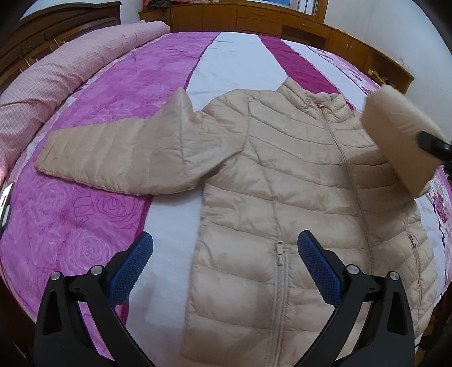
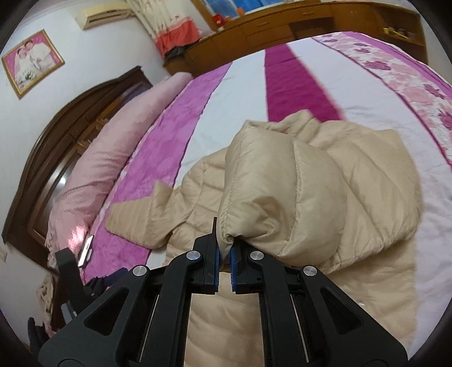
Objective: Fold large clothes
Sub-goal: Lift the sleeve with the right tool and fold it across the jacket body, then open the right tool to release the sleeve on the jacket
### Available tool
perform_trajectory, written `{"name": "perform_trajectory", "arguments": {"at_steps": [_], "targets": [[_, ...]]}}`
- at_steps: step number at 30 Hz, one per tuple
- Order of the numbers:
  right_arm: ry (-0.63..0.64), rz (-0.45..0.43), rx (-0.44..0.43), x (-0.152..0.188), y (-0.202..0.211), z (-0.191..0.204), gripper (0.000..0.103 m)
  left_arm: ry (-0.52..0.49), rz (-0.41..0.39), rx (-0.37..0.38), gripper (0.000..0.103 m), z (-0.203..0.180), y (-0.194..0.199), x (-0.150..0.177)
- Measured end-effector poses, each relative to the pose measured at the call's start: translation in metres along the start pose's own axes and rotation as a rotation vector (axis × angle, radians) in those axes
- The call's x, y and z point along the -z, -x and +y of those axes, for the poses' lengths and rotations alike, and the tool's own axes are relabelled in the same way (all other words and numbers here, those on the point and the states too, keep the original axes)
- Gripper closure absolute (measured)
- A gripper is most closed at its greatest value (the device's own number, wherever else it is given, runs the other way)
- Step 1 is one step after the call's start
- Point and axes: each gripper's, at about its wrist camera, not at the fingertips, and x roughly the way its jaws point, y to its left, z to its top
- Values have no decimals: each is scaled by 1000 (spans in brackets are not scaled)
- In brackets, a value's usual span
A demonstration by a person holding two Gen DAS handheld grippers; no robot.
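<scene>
One beige jacket [image 1: 282, 180] on bed [image 1: 234, 65], right hand-held gripper [image 2: 224, 248] pinching its sleeve [image 2: 282, 192]

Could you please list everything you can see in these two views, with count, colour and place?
Jacket: one, beige, puffy, zipped, front up on the bed.
Right sleeve: one, beige, lifted over the jacket's body by its cuff.
Left sleeve: one, beige, flat, stretched out sideways.
Bedspread: one, pink, magenta and white stripes with roses, covering the bed.
Rolled quilt: one, pale pink, along the headboard.
Headboard: one, dark wood.
Cabinets: light wood, along the far wall.
Framed photo: one, pink, on the wall.
Air conditioner: one, cream, high on the wall.
Left gripper: black, blue pads, open above the hem.
Right gripper: black, shut on the cuff.
</scene>
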Motion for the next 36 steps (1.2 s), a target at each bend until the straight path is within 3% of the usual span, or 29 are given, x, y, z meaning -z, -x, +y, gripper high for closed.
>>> {"name": "perform_trajectory", "arguments": {"at_steps": [14, 16, 17, 18, 20, 25, 30, 36], "targets": [[-29, 154, 52, 26, -118, 3, 92, 37, 22, -20, 5, 24, -17, 7], [-42, 169, 51, 29, -128, -1, 84, 34, 18, -27, 5, 25, -15, 7], [-56, 178, 39, 31, -130, -3, 72, 32, 16, -28, 5, 26, -14, 6], [-73, 186, 24, 33, -132, -6, 66, 31, 13, -28, 5, 26, -13, 6], [-105, 184, -11, 35, -125, -8, 47, 27, 8, -29, 5, 26, -10, 5], [-54, 148, -17, 35, -83, -2, 35, 12, -3, -16, 5, 17, -5, 3], [-38, 121, 56, 30, -30, -23, 33, -38, -10, 8, 5, -8, -3, -6], [-119, 112, 151, 20, 25, -71, 33, -125, -29, 50, 5, -53, 8, -14]]}}
